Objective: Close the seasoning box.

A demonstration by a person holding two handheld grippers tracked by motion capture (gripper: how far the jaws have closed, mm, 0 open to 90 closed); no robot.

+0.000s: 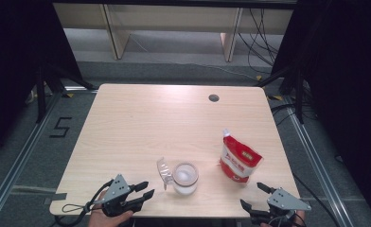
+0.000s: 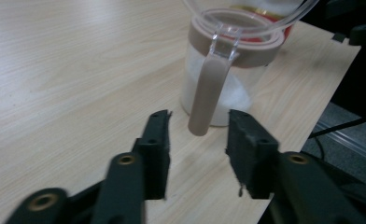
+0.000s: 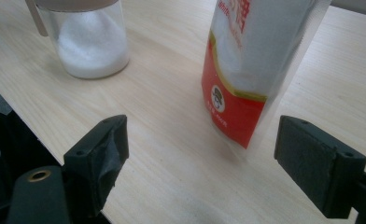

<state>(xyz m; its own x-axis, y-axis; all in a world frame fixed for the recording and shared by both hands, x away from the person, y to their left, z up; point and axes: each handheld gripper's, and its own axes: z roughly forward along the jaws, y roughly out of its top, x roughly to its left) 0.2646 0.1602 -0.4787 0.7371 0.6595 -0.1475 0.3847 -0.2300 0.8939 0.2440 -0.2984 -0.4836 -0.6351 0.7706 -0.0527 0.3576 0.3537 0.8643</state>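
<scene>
Bench (image 1: 141, 127) first: pale wood, carrying everything near its front edge. Standing toward the right front is the red-and-white pouch (image 1: 239, 161), upright with its spout at the top left. Just left of it, near the middle front, the clear jar (image 1: 185, 178) is sitting with white powder inside, a tan band round its rim and its clear lid (image 1: 164, 171) flipped open to the left.

Left hand-held gripper (image 1: 146, 189) is lying at the front edge, pointing right at the jar, close but not touching. In the left gripper view, the jar's tan latch (image 2: 207, 93) is hanging just beyond the tips; jaws are standing narrowly apart, clamping nothing.

Right hand-held gripper (image 1: 253, 195) is waiting at the front right corner, jaws spread wide, with the pouch (image 3: 256, 70) standing just ahead between their lines, untouched.
</scene>
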